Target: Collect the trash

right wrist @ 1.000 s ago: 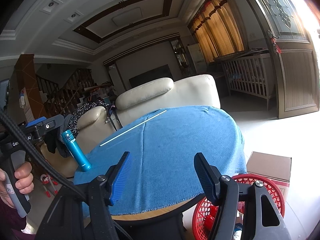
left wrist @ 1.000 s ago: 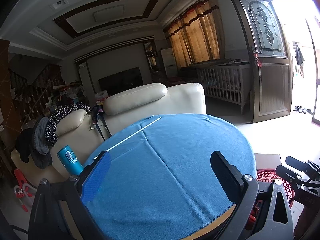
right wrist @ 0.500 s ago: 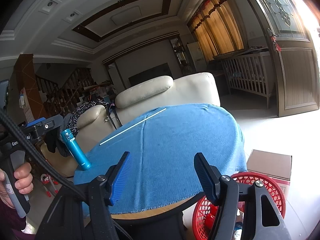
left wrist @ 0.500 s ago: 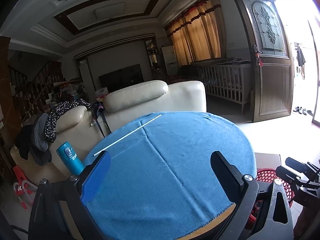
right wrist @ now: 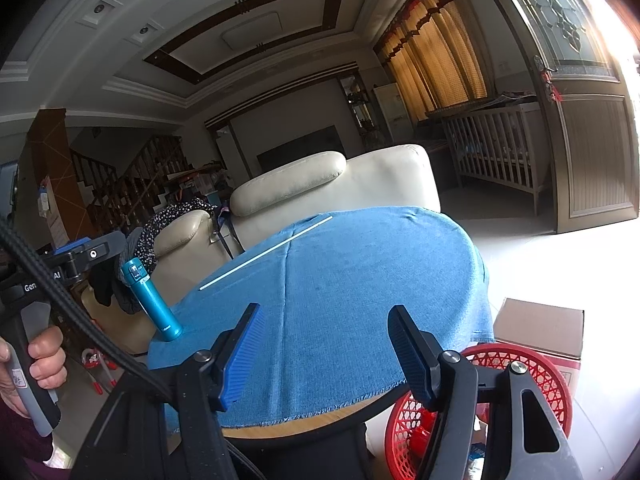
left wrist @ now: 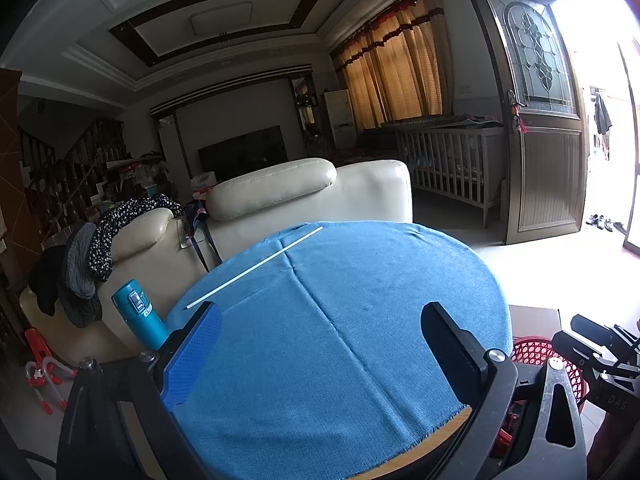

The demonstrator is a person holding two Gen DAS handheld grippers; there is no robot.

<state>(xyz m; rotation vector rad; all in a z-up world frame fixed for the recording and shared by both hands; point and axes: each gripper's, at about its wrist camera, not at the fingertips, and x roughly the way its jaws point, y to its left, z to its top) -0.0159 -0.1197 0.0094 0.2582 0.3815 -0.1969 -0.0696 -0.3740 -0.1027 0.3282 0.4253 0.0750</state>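
A living room with a cream leather sofa (left wrist: 312, 196), gold curtains and a wooden door stands behind a round table under a blue cloth (left wrist: 360, 320). On the cloth a thin white stick (left wrist: 256, 266) lies slantwise, running from about ten o'clock of the tabletop toward twelve o'clock, crossing the cloth's centre crease near the far edge. A teal flask (right wrist: 150, 300) stands upright at the table's nine o'clock edge. Off the table at about four o'clock a red mesh basket (right wrist: 536, 372) sits on the floor, with a cardboard box (right wrist: 536, 326) just behind it. The left gripper (left wrist: 320, 344) hovers over the near edge of the cloth, its jaws spread apart with nothing between them. The right gripper (right wrist: 324, 348) also hangs over the near edge, jaws released and empty, well short of the stick. In the right wrist view a hand (right wrist: 28, 376) grasps the other gripper's handle at nine o'clock.
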